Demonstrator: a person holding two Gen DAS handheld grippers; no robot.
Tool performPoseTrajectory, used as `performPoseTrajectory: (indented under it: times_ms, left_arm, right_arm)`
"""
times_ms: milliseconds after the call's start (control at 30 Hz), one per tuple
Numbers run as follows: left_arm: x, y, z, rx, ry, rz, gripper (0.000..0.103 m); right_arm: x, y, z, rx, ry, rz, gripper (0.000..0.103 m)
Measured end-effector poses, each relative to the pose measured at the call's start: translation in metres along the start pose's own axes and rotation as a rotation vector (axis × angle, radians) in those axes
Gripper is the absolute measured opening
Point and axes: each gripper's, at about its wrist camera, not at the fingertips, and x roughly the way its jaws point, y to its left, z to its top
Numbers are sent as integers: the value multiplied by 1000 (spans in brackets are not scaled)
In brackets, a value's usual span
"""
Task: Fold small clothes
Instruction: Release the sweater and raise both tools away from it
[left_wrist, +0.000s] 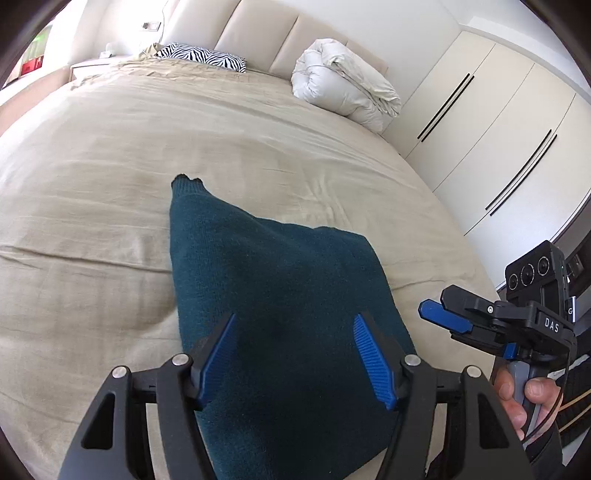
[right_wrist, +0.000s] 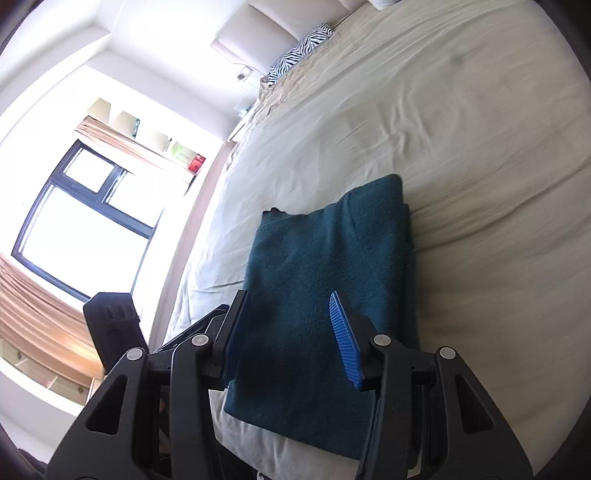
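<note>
1. Both pairs of jaws are standing wide apart and gripping nothing: the left gripper (left_wrist: 295, 358) is hovering over the near end of the dark teal knitted garment (left_wrist: 273, 295), and the right gripper (right_wrist: 291, 339) is doing the same from its own side, blue ribbed pads (right_wrist: 345, 341) spread across the cloth.
2. In the left wrist view the right gripper (left_wrist: 443, 319) is showing at the right edge, just beside the garment's right border, its handle held in the person's hand (left_wrist: 524, 398).
3. The garment (right_wrist: 325, 280) is lying folded into a rough rectangle on the beige wrinkled bedsheet (left_wrist: 110, 184), near the bed's near edge; a small ragged corner is sticking out at its far left.
4. Well apart, at the far end, a zebra-striped pillow (left_wrist: 203, 57) and a rolled white duvet (left_wrist: 343, 85) are resting against the padded headboard.
5. Judged stage: the fold is looking largely complete, with a last fold or tidy possibly remaining.
6. Risks: closing on the top layer alone would peel the stack open; pinching the sheet underneath would drag the bedding; lifting unevenly would skew the edges and worsen the protruding corner.
</note>
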Motion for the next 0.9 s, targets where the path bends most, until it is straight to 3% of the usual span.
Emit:
performPoseTrajectory:
  times_ms: [67,167,333,433,567,667,700,733,800,900]
  left_arm:
    - [16,6,-4,-25,21,-14,67]
    - [24,10,-7,-41,22,-53,67]
    - [25,18,-11,-52,-3,-119,68]
    - [14,17,-15,-64,-35,-113,68]
    - [-19,-6,-21,29,-119,-14,69]
    - [-56,-30,-26,128,-238,97,85]
    - [-71,-39,-28,160,-294,130,94]
    - [-87,-48,-30,191,-353,166,103]
    - [-117,-65,-34,247,-466,242,103]
    - [-157,-92,-37,325,-618,366,103]
  right_arm:
    - [22,1,-8,-7,38,-2,44]
    - [50,-33,-19,110,90,7,42]
    - [46,-76,-32,235,29,153,38]
    - [26,-72,-38,230,-15,126,41]
    - [-5,-44,-45,113,-77,-41,45]
    - [-27,-9,-50,-2,-161,-150,45]
    - [-36,5,-51,-43,-196,-178,46]
    - [-44,20,-52,-88,-235,-211,51]
    - [-62,51,-53,-181,-321,-296,61]
    - [-98,90,-54,-289,-490,-381,86]
